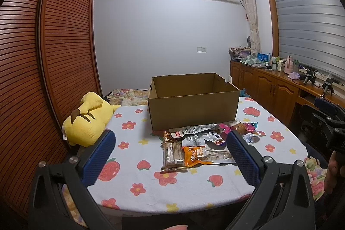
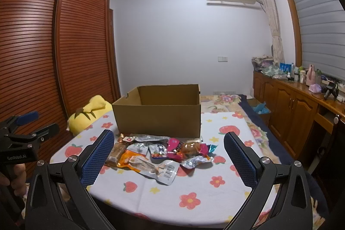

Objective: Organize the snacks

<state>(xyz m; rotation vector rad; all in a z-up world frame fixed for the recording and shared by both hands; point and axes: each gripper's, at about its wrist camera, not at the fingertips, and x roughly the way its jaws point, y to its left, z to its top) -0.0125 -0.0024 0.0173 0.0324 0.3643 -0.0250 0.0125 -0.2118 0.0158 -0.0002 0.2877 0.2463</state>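
An open cardboard box [image 1: 194,109] [image 2: 158,116] stands on the flowered table; nothing shows inside it from these angles. In front of it lies a heap of snack packets [image 1: 204,143] [image 2: 159,150]: an orange pouch [image 1: 194,155] [image 2: 131,160], a brown bar [image 1: 172,153] [image 2: 115,154], a pink wrapper [image 2: 175,147] and silver packs. My left gripper [image 1: 170,139] is open, held above the table with the heap between its blue pads. My right gripper [image 2: 169,139] is open too, hovering short of the heap. Both hold nothing.
A yellow plush toy [image 1: 88,122] [image 2: 90,112] lies at the table's left edge by the slatted wardrobe [image 1: 43,57]. A wooden sideboard [image 1: 269,83] with bottles runs along the right under the window. A bed [image 2: 226,102] sits behind the table. The tablecloth [image 1: 140,186] is bare at the front.
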